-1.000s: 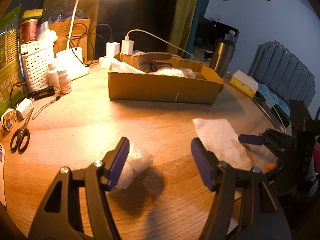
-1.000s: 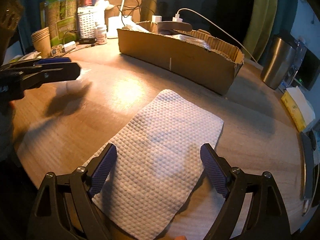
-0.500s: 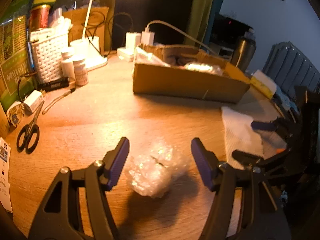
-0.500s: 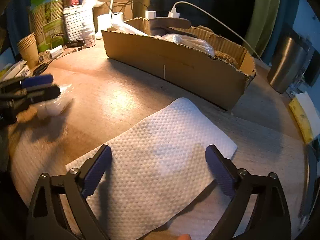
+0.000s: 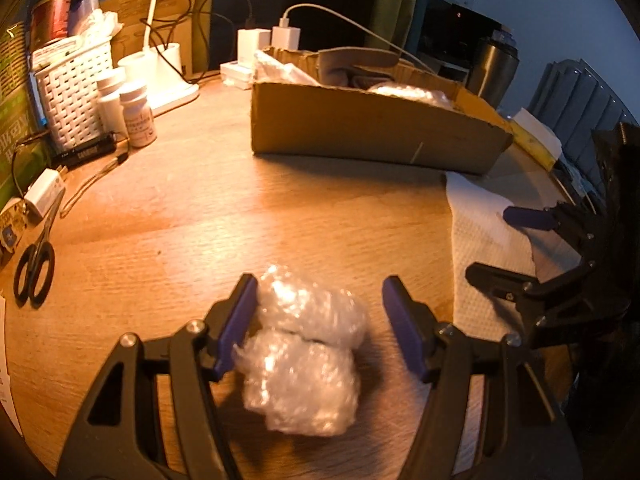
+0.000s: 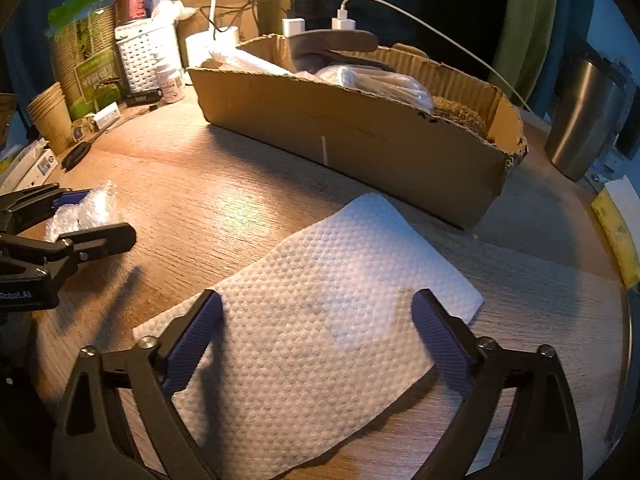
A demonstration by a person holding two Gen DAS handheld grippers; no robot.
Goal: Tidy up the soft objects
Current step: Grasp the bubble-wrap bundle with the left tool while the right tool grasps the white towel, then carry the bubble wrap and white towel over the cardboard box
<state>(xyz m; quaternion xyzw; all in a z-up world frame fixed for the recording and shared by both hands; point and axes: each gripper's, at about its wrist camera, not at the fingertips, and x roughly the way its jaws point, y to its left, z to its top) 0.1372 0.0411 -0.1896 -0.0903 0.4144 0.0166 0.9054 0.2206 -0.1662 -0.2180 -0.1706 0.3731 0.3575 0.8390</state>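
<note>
Your left gripper (image 5: pixel 320 322) fingers wide apart around bubble wrap (image 5: pixel 304 356), lower centre; right gripper (image 6: pixel 316 340) spread over paper towel (image 6: pixel 320 320).

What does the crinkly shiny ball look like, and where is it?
Find the long cardboard box on the wooden table. Nearer the camera, between the open left gripper fingers, sits the bubble wrap wad. It is clear and lumpy, unlike the flat white paper towel.

Wooden table (image 5: pixel 192 216) — cardboard box (image 5: pixel 360 128), paper towel (image 6: pixel 320 320), bubble-wrap wad (image 5: pixel 304 356), scissors (image 5: pixel 36 268).
</note>
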